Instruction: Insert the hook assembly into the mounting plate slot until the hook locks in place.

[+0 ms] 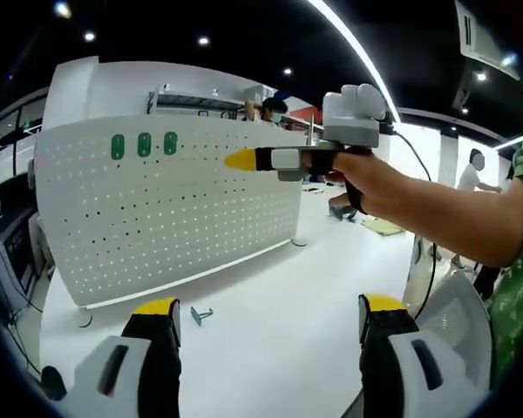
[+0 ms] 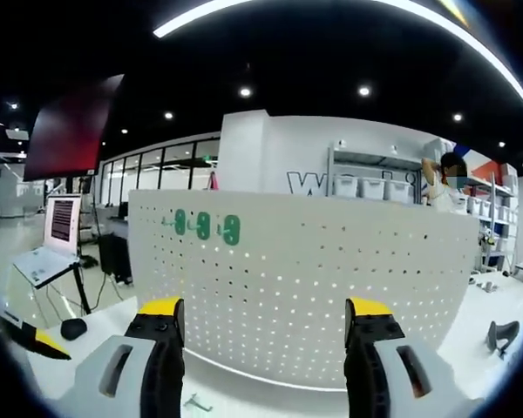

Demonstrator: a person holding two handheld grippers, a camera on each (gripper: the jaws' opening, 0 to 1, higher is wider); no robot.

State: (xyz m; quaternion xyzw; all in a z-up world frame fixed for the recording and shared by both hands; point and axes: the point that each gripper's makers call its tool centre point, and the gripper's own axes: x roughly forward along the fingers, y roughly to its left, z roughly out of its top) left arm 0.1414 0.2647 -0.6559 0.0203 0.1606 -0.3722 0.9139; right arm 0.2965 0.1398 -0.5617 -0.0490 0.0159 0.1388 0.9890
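Room: large bright hall with a dark ceiling, spot lights and long light strips; in the right gripper view, glass-walled rooms at left, a white block with shelving (image 2: 375, 178) and bins behind the board, a person (image 2: 443, 181) reaching up at right.
Surface: white table (image 1: 279, 322), glossy, carrying the upright board.
Side table: in the right gripper view, a laptop (image 2: 50, 239) on a stand at far left, a dark mouse-like item (image 2: 73, 328) beside it.
Mounting plate: white perforated pegboard (image 1: 166, 205) standing upright across the table; three green pieces (image 1: 144, 144) sit in a row near its upper left.
Hook assembly: small grey metal hook (image 1: 200, 314) lying on the table in front of the board, between the left gripper's tips and the board's foot.
Left gripper (image 1: 266, 318): low over the table, yellow-tipped jaws spread wide, holding nothing.
Right gripper (image 1: 244, 159): held out by a bare forearm (image 1: 436, 205) coming from the right, level with the board's upper part, yellow tip pointing left; in its own view the jaws stand wide apart, nothing between them, facing the board squarely.
Background right: a person in white (image 1: 471, 178) standing far off.
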